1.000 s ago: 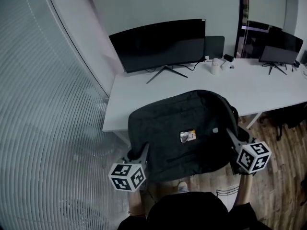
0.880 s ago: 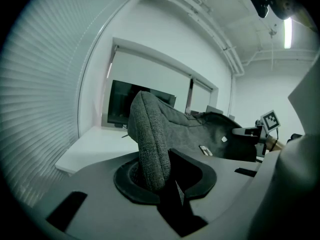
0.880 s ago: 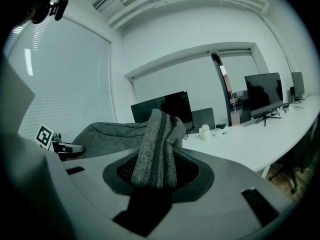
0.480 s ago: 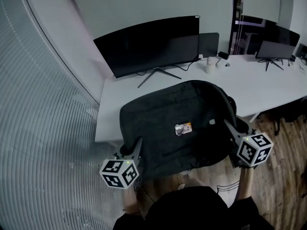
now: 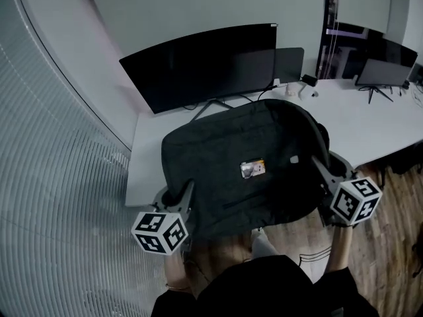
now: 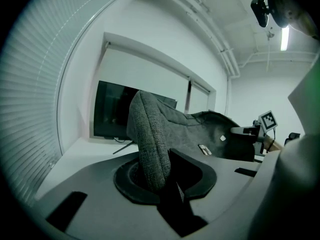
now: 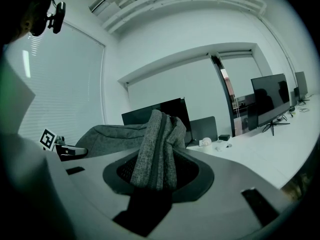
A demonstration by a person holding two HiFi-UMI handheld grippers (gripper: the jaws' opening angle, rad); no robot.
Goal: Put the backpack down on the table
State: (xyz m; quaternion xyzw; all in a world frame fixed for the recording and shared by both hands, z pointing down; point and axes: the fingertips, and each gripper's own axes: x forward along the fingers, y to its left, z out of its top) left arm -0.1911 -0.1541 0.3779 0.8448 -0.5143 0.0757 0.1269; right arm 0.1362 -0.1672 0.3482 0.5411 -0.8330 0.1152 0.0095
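A dark grey fabric backpack (image 5: 244, 160) hangs flat between my two grippers, lifted over the front part of the white table (image 5: 377, 127). It bears a small rectangular label (image 5: 254, 169) on top. My left gripper (image 5: 180, 197) is shut on the backpack's near-left edge, where a fold of grey cloth (image 6: 150, 149) stands up between the jaws. At the backpack's right side my right gripper (image 5: 322, 172) is shut on another bunched fold (image 7: 157, 151). In the left gripper view the backpack (image 6: 200, 129) stretches across to the right gripper's marker cube (image 6: 268, 120).
A wide dark monitor (image 5: 205, 65) stands on the table behind the backpack, its stand (image 5: 208, 105) partly hidden by it. A second monitor (image 5: 385, 71) is at the far right, with small white items (image 5: 297, 90) between. Window blinds (image 5: 59, 197) curve along the left. Wooden floor (image 5: 390, 243) shows lower right.
Both grippers have carried the backpack forward and a little up, so it now covers more of the table and reaches the monitor's stand.
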